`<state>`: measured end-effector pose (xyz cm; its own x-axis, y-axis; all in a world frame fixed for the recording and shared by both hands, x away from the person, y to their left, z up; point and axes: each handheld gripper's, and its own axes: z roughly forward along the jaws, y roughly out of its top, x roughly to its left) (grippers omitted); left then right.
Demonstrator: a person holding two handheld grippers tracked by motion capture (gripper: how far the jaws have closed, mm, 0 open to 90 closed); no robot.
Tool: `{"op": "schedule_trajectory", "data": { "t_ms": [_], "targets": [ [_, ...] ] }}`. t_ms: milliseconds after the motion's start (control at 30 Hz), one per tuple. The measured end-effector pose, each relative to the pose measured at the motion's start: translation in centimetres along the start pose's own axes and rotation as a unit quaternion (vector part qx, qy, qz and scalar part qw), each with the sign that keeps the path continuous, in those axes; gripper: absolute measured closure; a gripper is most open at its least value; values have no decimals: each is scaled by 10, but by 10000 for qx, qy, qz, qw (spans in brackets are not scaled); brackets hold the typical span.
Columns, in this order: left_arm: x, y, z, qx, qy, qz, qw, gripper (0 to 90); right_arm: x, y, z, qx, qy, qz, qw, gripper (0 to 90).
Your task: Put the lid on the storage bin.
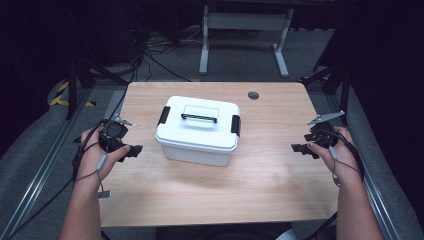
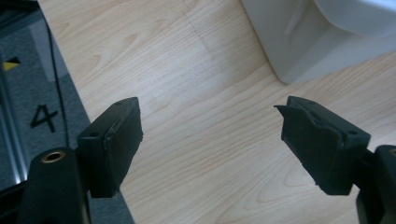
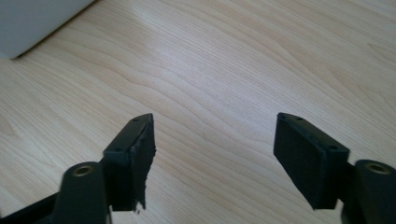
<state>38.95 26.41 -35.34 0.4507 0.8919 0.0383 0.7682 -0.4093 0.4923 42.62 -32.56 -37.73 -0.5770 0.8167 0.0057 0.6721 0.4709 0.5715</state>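
Both grippers, left gripper (image 2: 210, 140) and right gripper (image 3: 212, 156), gape empty; floor (image 2: 44, 116) reads "4".

wooden table (image 1: 260, 180), white lidded box (image 1: 200, 131)

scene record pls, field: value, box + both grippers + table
box: white lidded box, mid-table, upright
lid: on; black handle lying flat on top
latches: black latch at the left end, another at the right end, both down against the box
left gripper: open, holding nothing, left of the box and apart from it
right gripper: open, holding nothing, right of the box and apart from it
table: wooden table; dark round hole near the far edge
contact: neither gripper touches the box
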Motion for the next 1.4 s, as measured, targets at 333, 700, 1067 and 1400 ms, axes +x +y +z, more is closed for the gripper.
{"op": "schedule_trajectory", "data": {
  "t_ms": [333, 700, 1067, 1400],
  "targets": [
    [3, 1, 0, -51, -51, -107, 9999, 230, 8, 13, 4, 50, -29, -19, 10000, 252],
    [2, 7, 5, -145, -157, 118, 9997, 229, 16, 35, 2, -27, 148, -419, 9990, 461],
    [2, 8, 4, -225, -204, 163, 9994, 229, 31, 66, -11, -47, 182, -492, 9986, 475],
    [1, 8, 4, -185, -237, 144, 9994, 229, 54, 101, -21, -213, 430, -968, 9941, 493]
  ]
}}
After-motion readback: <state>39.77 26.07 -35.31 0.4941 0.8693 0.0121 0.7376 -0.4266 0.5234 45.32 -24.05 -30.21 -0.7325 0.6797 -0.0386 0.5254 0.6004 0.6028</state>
